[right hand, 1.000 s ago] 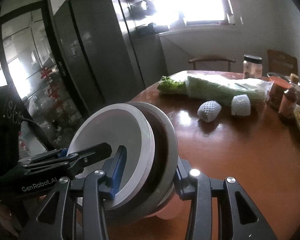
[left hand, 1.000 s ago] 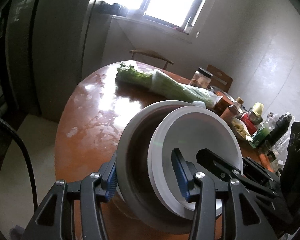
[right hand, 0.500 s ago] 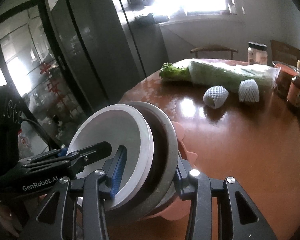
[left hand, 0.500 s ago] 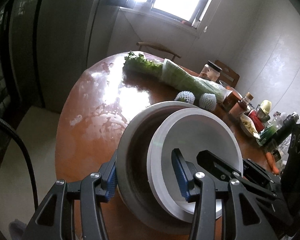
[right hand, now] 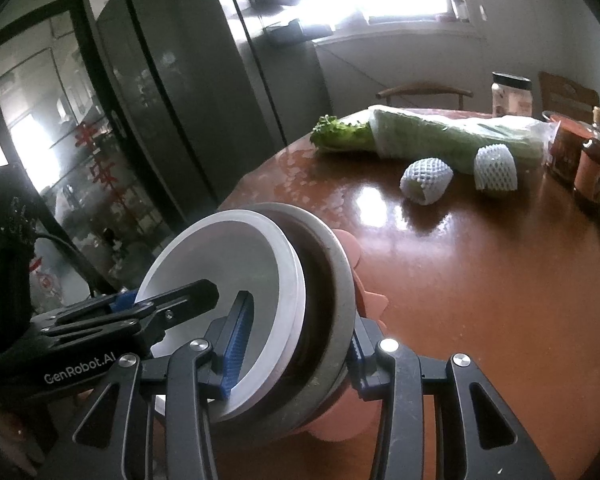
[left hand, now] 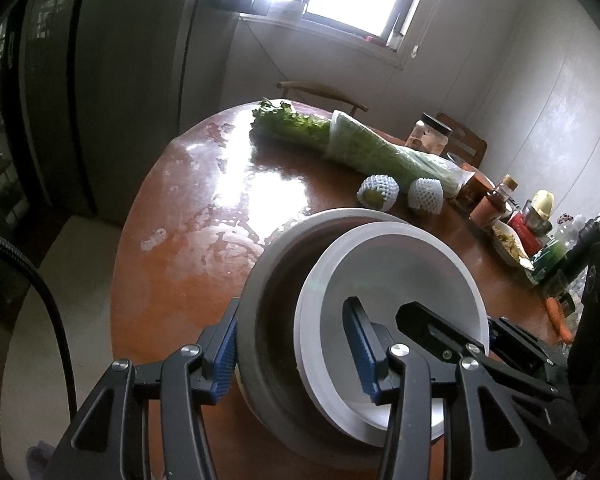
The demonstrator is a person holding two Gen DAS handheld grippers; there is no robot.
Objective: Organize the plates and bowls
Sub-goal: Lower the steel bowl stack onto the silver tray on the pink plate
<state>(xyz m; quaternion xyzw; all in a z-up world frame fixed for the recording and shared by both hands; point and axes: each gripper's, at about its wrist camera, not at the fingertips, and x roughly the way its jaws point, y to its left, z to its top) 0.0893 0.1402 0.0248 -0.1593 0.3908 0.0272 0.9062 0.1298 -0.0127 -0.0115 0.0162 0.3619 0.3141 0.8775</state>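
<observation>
Both the left tongs (left hand: 296,354) and right tongs (right hand: 296,354) clamp opposite rims of a nested stack, white bowl (left hand: 396,292) inside grey bowl (left hand: 276,280), just above the desk (left hand: 188,272); lowering evenly should keep it level.

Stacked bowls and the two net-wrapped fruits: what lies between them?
Only bare, shiny tabletop separates the stacked bowls from the net-wrapped fruits; the right wrist view shows it best.
</observation>
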